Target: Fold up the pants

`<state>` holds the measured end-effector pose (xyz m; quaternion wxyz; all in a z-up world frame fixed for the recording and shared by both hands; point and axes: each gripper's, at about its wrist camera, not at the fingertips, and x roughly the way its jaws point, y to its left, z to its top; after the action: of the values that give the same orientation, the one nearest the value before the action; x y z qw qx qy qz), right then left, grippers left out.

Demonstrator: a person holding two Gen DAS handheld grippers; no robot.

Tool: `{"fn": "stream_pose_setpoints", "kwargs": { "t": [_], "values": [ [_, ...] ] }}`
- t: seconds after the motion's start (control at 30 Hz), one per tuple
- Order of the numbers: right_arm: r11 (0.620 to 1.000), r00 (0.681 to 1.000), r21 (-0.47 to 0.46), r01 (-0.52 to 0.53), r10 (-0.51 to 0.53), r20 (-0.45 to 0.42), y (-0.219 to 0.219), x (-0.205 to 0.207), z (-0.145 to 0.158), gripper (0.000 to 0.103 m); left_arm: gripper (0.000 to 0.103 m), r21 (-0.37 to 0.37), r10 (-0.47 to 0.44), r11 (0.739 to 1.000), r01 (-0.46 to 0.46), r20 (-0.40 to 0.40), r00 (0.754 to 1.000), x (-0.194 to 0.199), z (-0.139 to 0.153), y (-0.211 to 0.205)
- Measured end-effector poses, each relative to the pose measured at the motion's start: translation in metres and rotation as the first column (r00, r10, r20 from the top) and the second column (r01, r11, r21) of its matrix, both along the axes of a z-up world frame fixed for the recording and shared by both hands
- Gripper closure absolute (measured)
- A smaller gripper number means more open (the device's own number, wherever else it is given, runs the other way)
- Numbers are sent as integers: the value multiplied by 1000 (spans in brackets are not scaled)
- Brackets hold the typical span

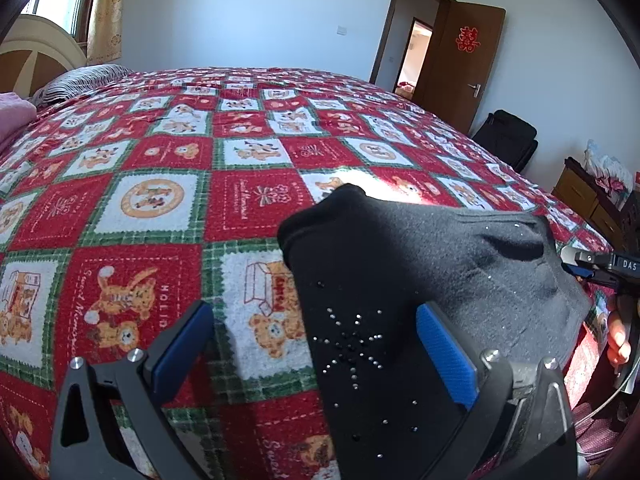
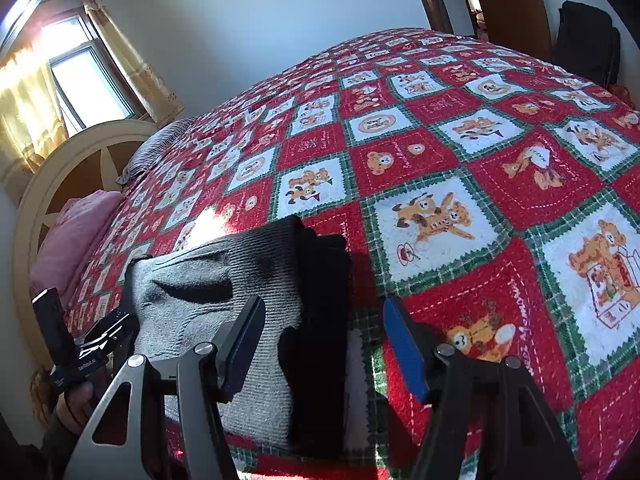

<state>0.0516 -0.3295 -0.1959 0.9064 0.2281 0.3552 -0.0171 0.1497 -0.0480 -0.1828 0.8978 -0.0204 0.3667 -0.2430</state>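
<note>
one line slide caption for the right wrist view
Open right claw above folded black pants on a red teddy-bear bedspread.

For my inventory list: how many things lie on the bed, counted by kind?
Pants: 1
Blanket: 1
Striped pillow: 1
Pink bedding: 1
Total: 4

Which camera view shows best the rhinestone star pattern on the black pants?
The left wrist view. There the rhinestone star lies close and sharp on the black pants. The right wrist view shows the pants as a grey and black bundle, without any visible stones.
</note>
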Motion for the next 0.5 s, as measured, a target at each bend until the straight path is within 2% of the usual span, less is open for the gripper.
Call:
{"fn": "stream_pose_setpoints", "kwargs": {
  "t": [0.1, 0.33, 0.37, 0.4, 0.5],
  "values": [
    [999, 1000, 45, -17, 17, -13, -3, 8, -9, 40, 0, 11, -24, 1000, 24, -1, 1000, 0, -1, -7],
    [998, 999, 54, -41, 41, -3, 0, 17, -15, 41, 0, -14, -56, 998, 55, -21, 998, 6, 0, -17],
    [996, 998, 65, -59, 59, -1, 3, 18, -16, 42, 0, -16, -55, 998, 55, -27, 998, 7, 0, -18],
    [994, 997, 78, -74, 74, 0, 5, 19, -17, 48, 0, -19, -56, 998, 56, -31, 998, 8, 0, -18],
    [994, 997, 79, -74, 75, -6, 6, 20, -19, 52, 0, -22, -74, 997, 73, -42, 996, 8, 0, -16]
  ]
}}
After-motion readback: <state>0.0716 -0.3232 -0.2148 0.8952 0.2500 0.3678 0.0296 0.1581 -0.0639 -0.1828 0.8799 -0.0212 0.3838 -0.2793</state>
